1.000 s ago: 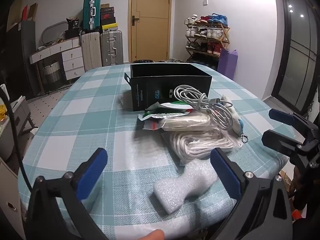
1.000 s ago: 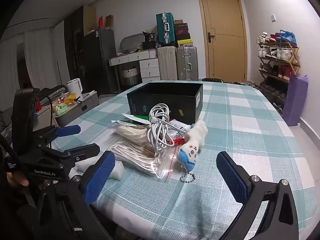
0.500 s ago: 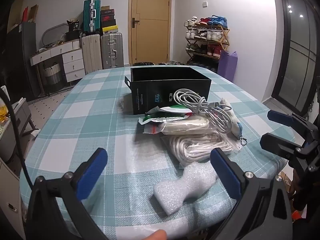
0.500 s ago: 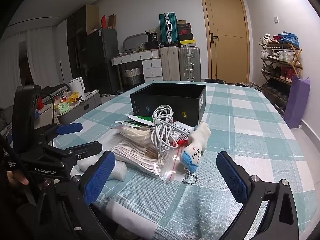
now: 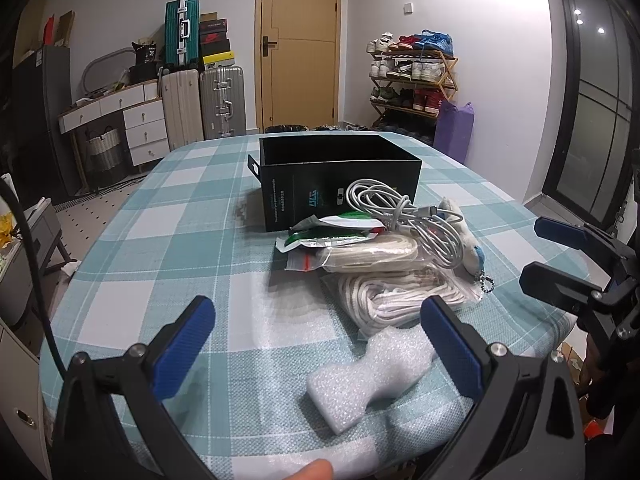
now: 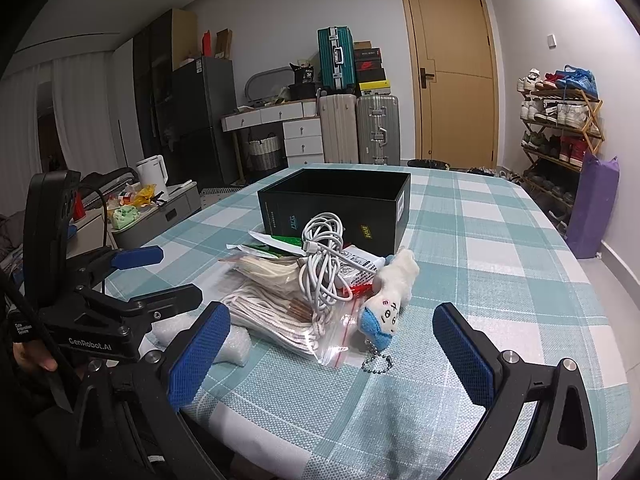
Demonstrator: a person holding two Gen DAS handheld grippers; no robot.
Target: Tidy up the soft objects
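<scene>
A heap of soft items is gathered on the checked surface (image 5: 168, 240) just in front of an open black box (image 5: 340, 178). On top, a coiled white cable (image 5: 416, 222) is seen lying over a bag of pale cord (image 5: 368, 252) and a green-and-white packet (image 5: 332, 228). Below these a zip bag of white rope (image 6: 280, 320) is spread towards the near edge. A small plush keychain (image 6: 390, 300) with a blue end and a ball chain is laid at the heap's right side, touching the zip bag. A white foam piece (image 5: 372, 376) is set apart from the heap, nearest the person.

The left tongs (image 5: 318, 350) are held released, with the blue pads spread wide; the foam piece is seen between them, closer to the right-hand pad, and the heap is beyond the tips. No contact is made. The right tongs (image 6: 330, 354) are likewise held released and empty, and are hung above the near edge, with the plush keychain and the corner of the zip bag framed just past the tips, between the two pads. In the right wrist view the left tongs are seen at the left, near the foam piece.
</scene>
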